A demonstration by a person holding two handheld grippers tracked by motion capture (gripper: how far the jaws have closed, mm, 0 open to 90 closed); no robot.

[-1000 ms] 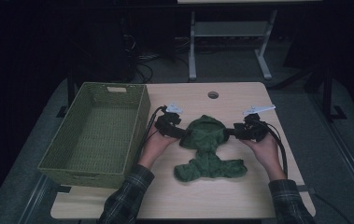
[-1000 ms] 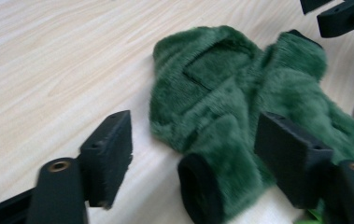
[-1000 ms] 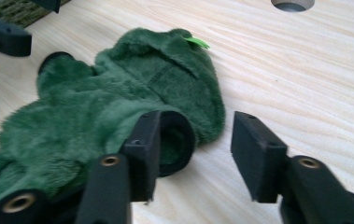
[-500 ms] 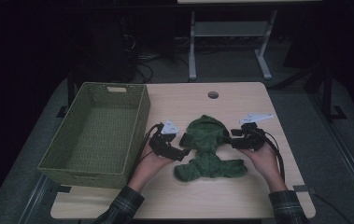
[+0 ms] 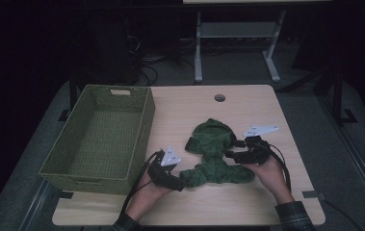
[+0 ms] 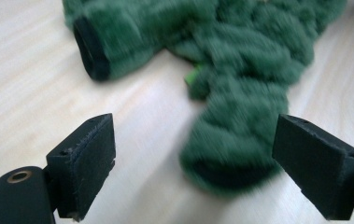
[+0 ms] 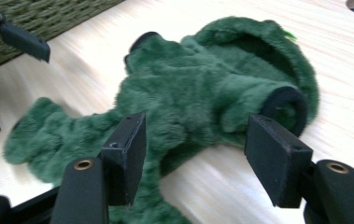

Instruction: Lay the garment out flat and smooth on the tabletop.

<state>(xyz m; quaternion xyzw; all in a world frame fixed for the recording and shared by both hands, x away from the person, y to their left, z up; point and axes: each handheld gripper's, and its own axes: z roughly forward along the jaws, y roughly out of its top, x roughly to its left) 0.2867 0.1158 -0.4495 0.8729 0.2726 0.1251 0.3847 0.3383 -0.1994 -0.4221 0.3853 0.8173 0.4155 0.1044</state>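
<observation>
1. High view: the left gripper (image 5: 182,184) is resting wide open, empty, at the green fleece garment (image 5: 214,156)'s near end.
2. The right gripper (image 5: 230,155) has just been opening, straddling a sleeve cuff (image 7: 284,109) without pressing it.

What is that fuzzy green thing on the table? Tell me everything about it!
The fuzzy green garment looks like a small plush costume of shaggy fleece, with a hood at the far end, sleeves ending in black cuffs, and legs spread toward the person. It lies limp and crumpled on the wooden table, right of the basket. The left gripper and right gripper sit at its sides with jaws open, gripping nothing.
</observation>
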